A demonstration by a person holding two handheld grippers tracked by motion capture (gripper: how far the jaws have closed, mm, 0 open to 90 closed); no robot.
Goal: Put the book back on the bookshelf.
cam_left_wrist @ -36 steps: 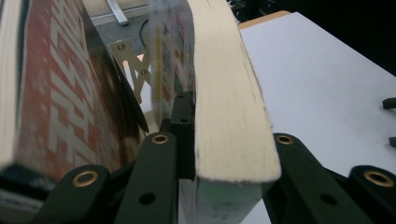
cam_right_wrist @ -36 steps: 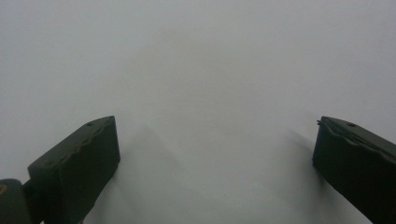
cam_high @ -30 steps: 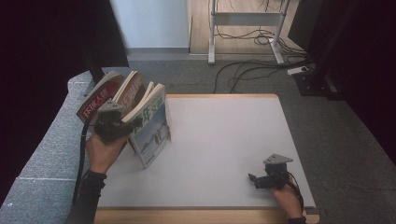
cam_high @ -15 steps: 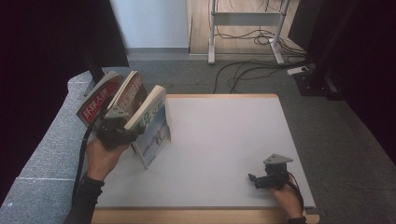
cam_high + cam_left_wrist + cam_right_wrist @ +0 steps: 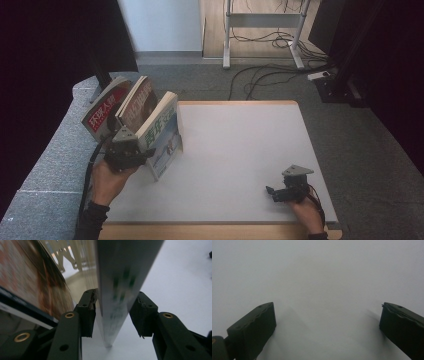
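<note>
Lowering since the earlier frame, the left hand-held gripper [image 5: 131, 150] is just opening around the blue magazine [image 5: 162, 134], pads apart from it; magazine is standing on the counter [image 5: 240, 150]. Right hand-held gripper [image 5: 280, 191] is resting spread.

Even light falls on the white desk [image 5: 240, 150], while the room's edges sink into darkness. In the left gripper view the magazine [image 5: 117, 290] blurs close up; soft shadows.

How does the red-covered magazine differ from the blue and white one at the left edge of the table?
The red magazine stands farthest left, beyond the table edge; the blue-white magazine stands nearest the table's middle. The left gripper straddles the blue-white one with open jaws, clear of the red. Both stand leaning.
</note>
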